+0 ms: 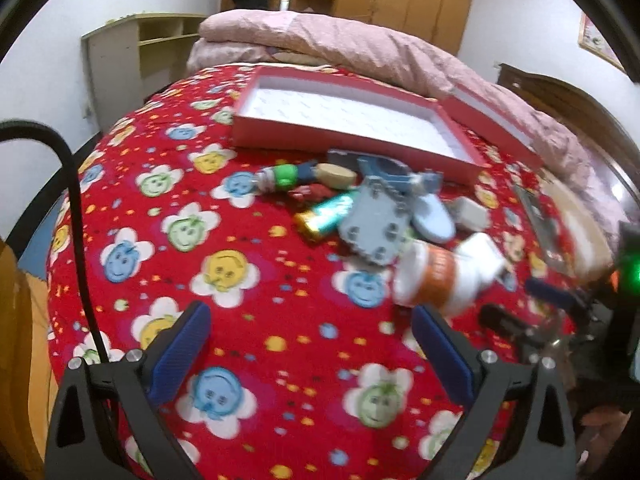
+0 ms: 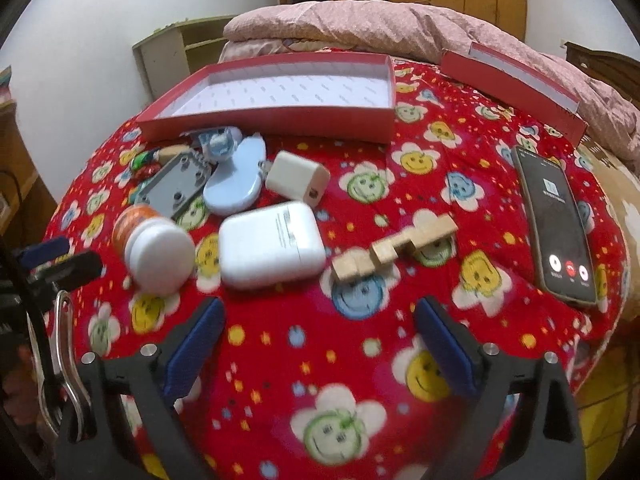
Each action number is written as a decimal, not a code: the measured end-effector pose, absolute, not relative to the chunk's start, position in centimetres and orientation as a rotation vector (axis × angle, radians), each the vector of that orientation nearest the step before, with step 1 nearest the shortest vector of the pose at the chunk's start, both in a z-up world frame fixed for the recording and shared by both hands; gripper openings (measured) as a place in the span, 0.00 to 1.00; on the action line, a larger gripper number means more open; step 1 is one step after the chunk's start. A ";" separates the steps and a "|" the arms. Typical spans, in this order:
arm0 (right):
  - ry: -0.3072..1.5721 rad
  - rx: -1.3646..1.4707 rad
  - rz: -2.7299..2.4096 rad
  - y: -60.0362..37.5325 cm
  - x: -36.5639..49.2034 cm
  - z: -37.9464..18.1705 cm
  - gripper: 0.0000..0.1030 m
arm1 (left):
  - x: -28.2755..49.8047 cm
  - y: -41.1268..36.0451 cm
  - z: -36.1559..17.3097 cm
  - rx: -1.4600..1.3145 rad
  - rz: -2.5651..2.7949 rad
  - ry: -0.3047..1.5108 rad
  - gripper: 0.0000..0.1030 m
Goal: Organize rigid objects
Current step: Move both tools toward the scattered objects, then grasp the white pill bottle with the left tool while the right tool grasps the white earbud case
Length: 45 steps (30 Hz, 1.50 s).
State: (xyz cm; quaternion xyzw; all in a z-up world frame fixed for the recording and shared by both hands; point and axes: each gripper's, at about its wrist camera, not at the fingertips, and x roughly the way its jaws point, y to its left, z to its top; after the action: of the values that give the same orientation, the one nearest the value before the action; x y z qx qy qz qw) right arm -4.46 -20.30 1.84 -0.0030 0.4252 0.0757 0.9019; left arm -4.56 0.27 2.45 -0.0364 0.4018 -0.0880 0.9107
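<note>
Barely started imo: red box (image 2: 280, 120) empty, jar (image 2: 152, 248), white case (image 2: 272, 244), wood block (image 2: 396, 248) all lie in front of box. Left claw (image 1: 312, 344), right claw (image 2: 320, 340) both wide open, holding nothing.

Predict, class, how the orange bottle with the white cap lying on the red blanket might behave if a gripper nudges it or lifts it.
The orange bottle lies on its side and looks round, so a nudge would probably roll it, though the soft red blanket may slow that. Its smooth body may slip between the pads. It looks rigid, so it should keep its shape when squeezed.
</note>
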 end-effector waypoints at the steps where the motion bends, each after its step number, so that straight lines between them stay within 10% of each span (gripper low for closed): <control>1: 0.881 -0.008 0.160 -20.5 -4.7 1.8 0.95 | -4.7 -0.1 2.6 -0.066 -0.190 0.824 0.99; 17: 0.854 -0.065 0.184 -21.5 -7.0 1.2 0.93 | -2.8 -4.9 2.8 0.038 -0.255 0.830 0.93; 23: 0.841 -0.062 0.194 -21.6 -7.1 1.1 0.94 | -1.9 -6.2 1.9 0.061 -0.280 0.846 0.76; 27: 0.838 -0.065 0.194 -21.5 -7.1 1.1 0.95 | -1.5 -6.4 1.3 0.054 -0.307 0.874 0.48; 45: 0.809 -0.100 0.230 -18.7 -5.5 3.2 0.93 | -2.7 0.0 2.3 -0.004 -0.171 0.847 0.47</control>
State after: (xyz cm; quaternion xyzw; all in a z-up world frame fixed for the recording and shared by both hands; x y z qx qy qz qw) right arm -5.47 -18.72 3.21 -0.0483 0.3926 0.1116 0.9116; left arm -2.75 0.05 2.27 -0.0017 0.4102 -0.0830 0.9082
